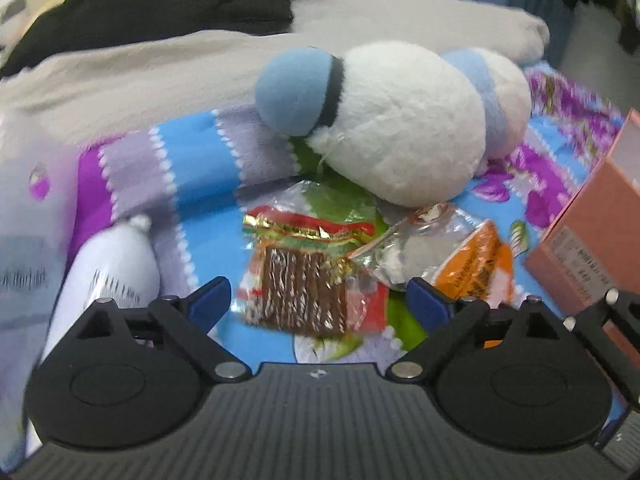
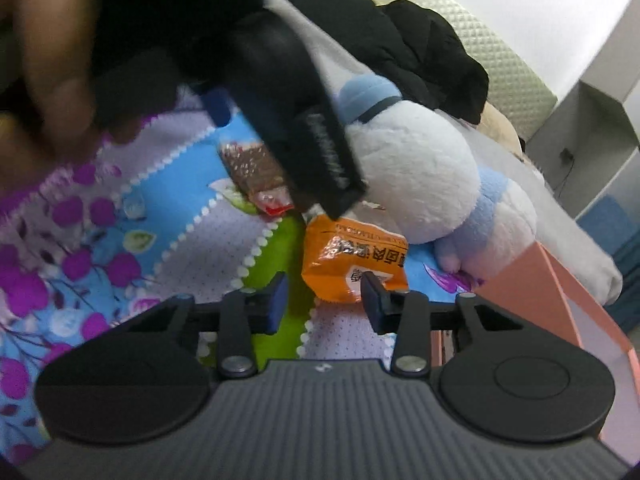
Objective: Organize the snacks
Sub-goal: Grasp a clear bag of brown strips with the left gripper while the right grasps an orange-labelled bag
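On floral bedspread (image 1: pixel 200 168), left gripper (image 1: pixel 318 300) wide over snack packet (image 1: pixel 304 280)

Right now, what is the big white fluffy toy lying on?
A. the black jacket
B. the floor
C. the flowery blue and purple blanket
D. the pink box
C: the white fluffy toy lies on the flowery blanket, just behind the snack packets, with the pink box off to one side and the black jacket farther back.

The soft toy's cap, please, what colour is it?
Light blue cap with a black band, clearest in the left wrist view.
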{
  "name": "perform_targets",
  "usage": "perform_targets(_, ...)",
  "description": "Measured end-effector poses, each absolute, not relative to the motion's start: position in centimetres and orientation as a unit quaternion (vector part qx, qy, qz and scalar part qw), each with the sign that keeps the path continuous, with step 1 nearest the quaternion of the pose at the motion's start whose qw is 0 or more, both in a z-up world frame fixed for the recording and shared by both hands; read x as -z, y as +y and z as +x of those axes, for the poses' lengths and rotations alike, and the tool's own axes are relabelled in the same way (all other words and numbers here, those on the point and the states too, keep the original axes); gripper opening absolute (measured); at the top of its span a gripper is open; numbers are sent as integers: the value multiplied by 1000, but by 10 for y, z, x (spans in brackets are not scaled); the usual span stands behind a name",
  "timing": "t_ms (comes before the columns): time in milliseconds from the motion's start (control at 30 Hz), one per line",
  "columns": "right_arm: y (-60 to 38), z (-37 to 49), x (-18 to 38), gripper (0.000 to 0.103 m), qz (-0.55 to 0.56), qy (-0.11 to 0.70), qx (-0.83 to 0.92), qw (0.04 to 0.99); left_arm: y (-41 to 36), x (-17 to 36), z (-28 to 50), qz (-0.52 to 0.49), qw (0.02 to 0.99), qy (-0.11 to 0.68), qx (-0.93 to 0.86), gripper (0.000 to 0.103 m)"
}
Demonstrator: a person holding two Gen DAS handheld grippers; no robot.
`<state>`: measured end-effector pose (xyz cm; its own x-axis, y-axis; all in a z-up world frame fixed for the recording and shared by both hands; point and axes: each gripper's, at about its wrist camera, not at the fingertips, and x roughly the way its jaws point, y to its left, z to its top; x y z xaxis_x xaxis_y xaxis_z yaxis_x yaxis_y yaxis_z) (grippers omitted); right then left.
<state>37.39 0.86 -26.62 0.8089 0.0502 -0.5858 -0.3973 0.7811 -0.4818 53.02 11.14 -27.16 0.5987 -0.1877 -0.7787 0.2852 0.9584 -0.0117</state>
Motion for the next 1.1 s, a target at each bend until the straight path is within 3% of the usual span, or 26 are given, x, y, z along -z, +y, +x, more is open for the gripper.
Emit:
perform_targets(33, 10, 375, 269, 19, -314, 283, -124, 898, 108, 273, 533, 72, 892, 427, 130, 97)
perform_targets(133, 10, 373, 271, 12, -323, 277, -119, 897, 103, 276, 538, 90, 891, 425, 135, 97)
perform_targets(367, 4, 367, 263, 7, -311, 277, -106, 903, 104, 293, 544, 99, 883, 441, 128, 96)
perform_targets(533, -1, 364, 255, 6, -298, 278, -104, 907, 107, 291, 539, 85, 888, 436, 120, 82)
perform_targets(700, -7, 360, 245, 5, -287, 277, -105, 911, 103, 277, 527, 72, 891, 434, 110, 60)
perform_targets(933, -14, 333, 239, 4, -284, 278, -117, 910, 104, 269, 492, 50, 889, 444, 96, 47)
perform_targets(1000, -16, 322, 236, 4, -282, 278, -122, 910, 106, 264, 477, 37, 888, 447, 98, 18)
perform_targets(1100, -19, 305, 229, 4, -282, 275, -127, 910, 109, 256, 454, 27, 890, 448, 82, 18)
